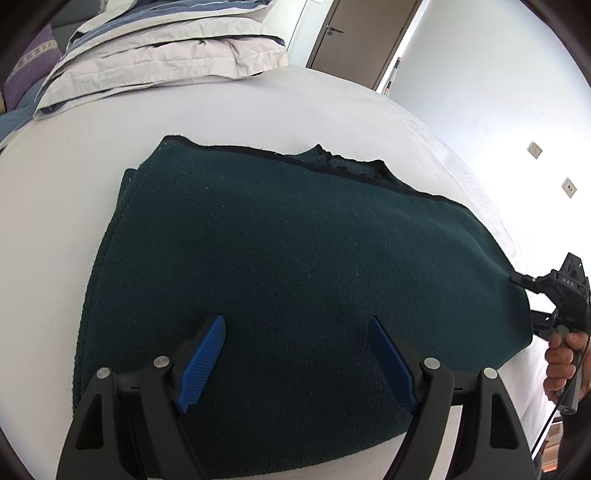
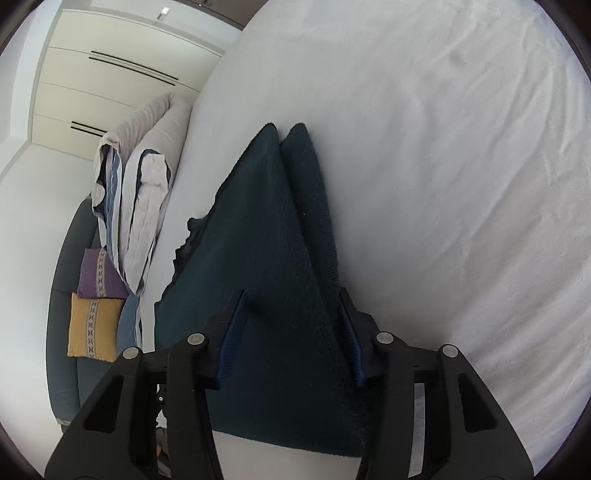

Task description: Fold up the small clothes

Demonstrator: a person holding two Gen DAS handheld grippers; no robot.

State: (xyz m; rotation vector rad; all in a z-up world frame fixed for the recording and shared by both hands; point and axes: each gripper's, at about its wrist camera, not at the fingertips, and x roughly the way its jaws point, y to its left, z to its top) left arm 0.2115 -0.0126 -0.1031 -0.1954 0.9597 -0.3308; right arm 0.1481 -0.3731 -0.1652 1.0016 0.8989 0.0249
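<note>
A dark green knitted garment point(image 1: 288, 258) lies folded on the white bed point(image 1: 55, 229). My left gripper point(image 1: 297, 332) is open, its blue pads hovering over the near edge of the garment with nothing between them. In the right wrist view the garment point(image 2: 258, 258) is doubled over, two folded edges meeting at the far end. My right gripper point(image 2: 291, 317) is open, its jaws standing on either side of the garment's near end. The right gripper also shows in the left wrist view point(image 1: 517, 277) at the garment's right edge, held by a hand.
A folded grey and blue striped duvet point(image 1: 166, 48) lies at the far left of the bed. Purple point(image 2: 98, 275) and yellow point(image 2: 92, 328) cushions sit on a dark sofa beside the bed. A brown door point(image 1: 362, 33) and white wardrobes point(image 2: 110, 74) stand beyond.
</note>
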